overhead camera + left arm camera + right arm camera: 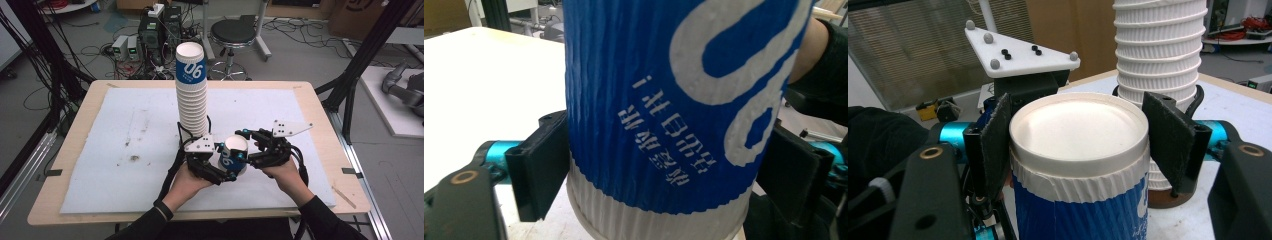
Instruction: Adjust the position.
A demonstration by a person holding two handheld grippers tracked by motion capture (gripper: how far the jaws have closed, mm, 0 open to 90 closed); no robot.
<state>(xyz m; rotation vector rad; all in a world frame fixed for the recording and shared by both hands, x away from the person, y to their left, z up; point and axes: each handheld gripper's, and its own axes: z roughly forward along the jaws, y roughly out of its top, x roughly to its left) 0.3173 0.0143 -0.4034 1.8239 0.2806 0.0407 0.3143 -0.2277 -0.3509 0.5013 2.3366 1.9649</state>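
Observation:
A blue-and-white ribbed paper cup (234,152) is upside down just above the white mat, held between both grippers. My right gripper (248,147) comes in from the right and is shut on the cup's white upper end (1078,125), its pads (1168,140) pressing both sides. My left gripper (226,164) reaches in from the left; its black pads (544,170) lie against the blue wall of the cup (664,100) lower down. Just behind stands a tall stack of upturned cups (191,95), which rises behind the right gripper's far pad as ribbed white rims (1158,60).
A white mat (125,150) covers most of the wooden table (75,165). Black frame posts (350,95) stand at the table's right, cables and electronics boxes (125,47) lie on the floor behind, and a black stool (232,32) stands there.

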